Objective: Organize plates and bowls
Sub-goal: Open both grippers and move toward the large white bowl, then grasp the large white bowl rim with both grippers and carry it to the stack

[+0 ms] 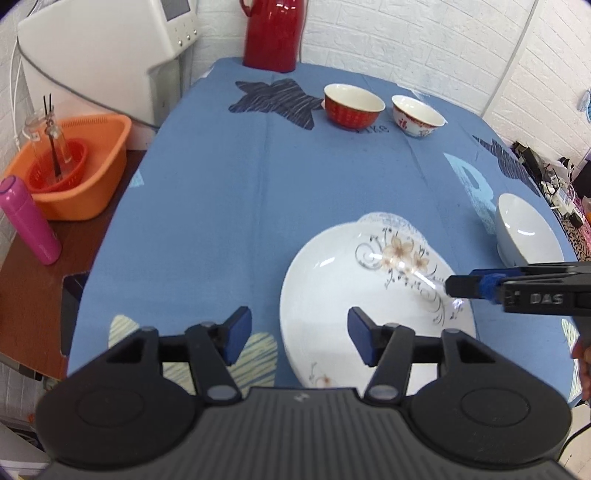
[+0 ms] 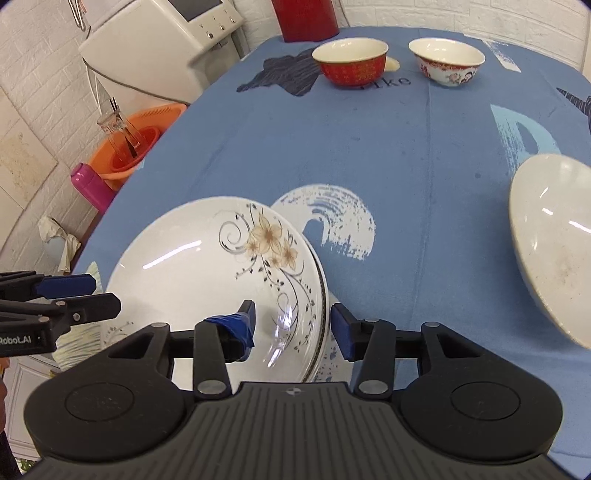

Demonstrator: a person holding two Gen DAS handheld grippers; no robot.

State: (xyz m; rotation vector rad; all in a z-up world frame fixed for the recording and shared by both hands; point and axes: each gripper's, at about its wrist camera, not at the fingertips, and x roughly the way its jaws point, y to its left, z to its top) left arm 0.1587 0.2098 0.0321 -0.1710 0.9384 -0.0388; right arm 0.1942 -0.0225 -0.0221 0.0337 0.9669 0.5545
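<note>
A white brick-pattern wall backs a table under a blue tablecloth (image 1: 221, 206), with a red thermos (image 1: 273, 33) at its far end. The floral plate (image 2: 207, 266) lies near the front edge, on top of at least one more plate whose rim shows beneath it – the stack's count I cannot tell. The right gripper (image 2: 291, 328) is the nearer one: its jaws stand apart and straddle the plate's right rim, one finger over the dish, the other outside it. The left gripper (image 1: 299, 338) hovers with jaws apart over the plate's left rim, clamping nothing. Three bowls – a red bowl (image 1: 354, 110) and a white patterned bowl (image 1: 417, 116) far back, side by side, and a plain white bowl (image 2: 550, 243) to the right
</note>
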